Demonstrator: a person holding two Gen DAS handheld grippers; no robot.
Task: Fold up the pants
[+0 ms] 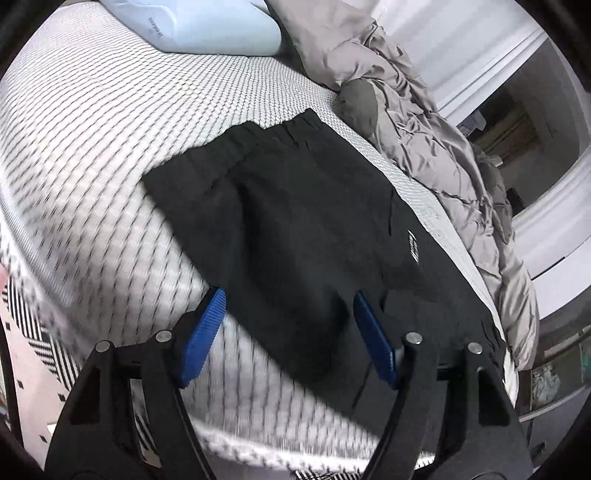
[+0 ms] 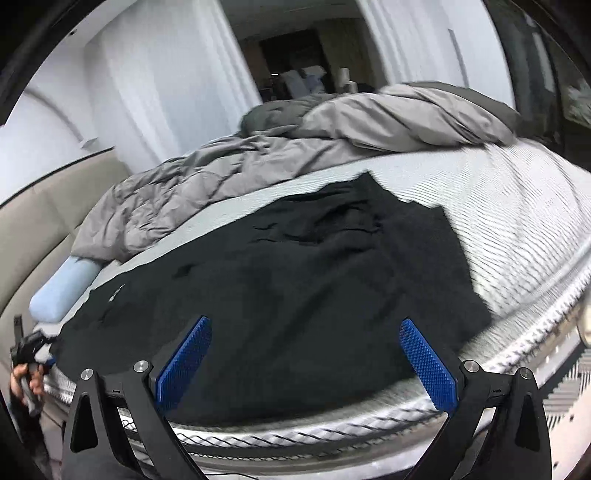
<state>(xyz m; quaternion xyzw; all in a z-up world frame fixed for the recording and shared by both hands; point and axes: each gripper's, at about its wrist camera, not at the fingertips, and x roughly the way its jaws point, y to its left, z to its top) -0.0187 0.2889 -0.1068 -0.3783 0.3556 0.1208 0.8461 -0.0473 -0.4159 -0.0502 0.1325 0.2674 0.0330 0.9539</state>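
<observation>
Pants (image 1: 295, 206), black, lie spread flat on the bed (image 1: 110, 147), near its edge. Beside them sits a rumpled gray blanket (image 1: 424, 122) and a light blue pillow (image 1: 207, 26). Left gripper (image 1: 288, 306) hangs over the pants, fairly wide, holding nothing. Right gripper (image 2: 304, 334) is wide too, holding nothing.

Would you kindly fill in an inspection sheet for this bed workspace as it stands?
Surface: patterned mattress, bare around the garment.
Job's things: black pants spread flat, waistband at the far end in the left view.
Clutter: grey duvet bunched alongside; pale blue pillow.
Grippers: left tool open over the pants edge; right tool open above the pants, gripping nothing.
Cables: nothing seen.
Surroundings: white walls, dark doorway.
</observation>
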